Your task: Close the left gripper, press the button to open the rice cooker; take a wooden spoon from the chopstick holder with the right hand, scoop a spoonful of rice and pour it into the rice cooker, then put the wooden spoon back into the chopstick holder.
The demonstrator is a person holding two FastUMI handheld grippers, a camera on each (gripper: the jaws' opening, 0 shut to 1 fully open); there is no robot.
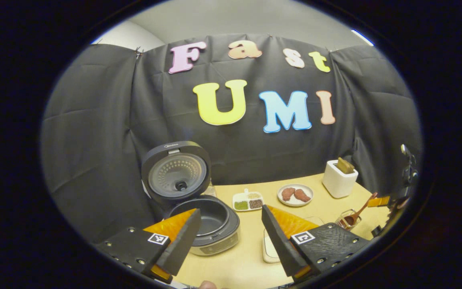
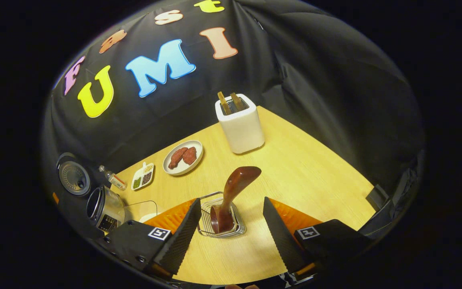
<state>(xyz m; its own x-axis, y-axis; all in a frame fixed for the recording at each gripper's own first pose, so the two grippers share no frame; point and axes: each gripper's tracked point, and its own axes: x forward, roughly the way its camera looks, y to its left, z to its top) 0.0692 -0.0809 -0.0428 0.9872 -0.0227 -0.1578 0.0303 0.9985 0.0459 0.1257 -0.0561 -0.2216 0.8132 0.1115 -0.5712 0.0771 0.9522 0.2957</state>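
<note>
Rice cooker (image 1: 199, 208), a dark round pot with its grey lid (image 1: 176, 172) standing open, sits at the back left of the pale wooden table (image 1: 239, 261), just ahead of the left gripper (image 1: 231, 237), whose fingers are spread apart and hold nothing. In the right gripper view, the right gripper (image 2: 229, 230) hangs above a small wire chopstick holder (image 2: 221, 220), its fingers released and set wide on either side without touching it. A dark brown wooden spoon (image 2: 233, 192) stands in the holder, bowl down, its broad handle end leaning up and away toward a white toaster (image 2: 240, 122). With the lid already up, the step in hand appears to be taking the spoon. To do it well, the right gripper should likely move forward until the handle sits squarely between both fingers, close firmly, then lift straight up so the holder does not tip or drag. Nearby lie a white plate with two reddish pieces (image 2: 183, 156) and a small white divided dish of grains (image 2: 143, 176). Where the rice to be scooped sits is hard to make out; a pale container (image 1: 269, 247) shows partly behind the left gripper's finger.
</note>
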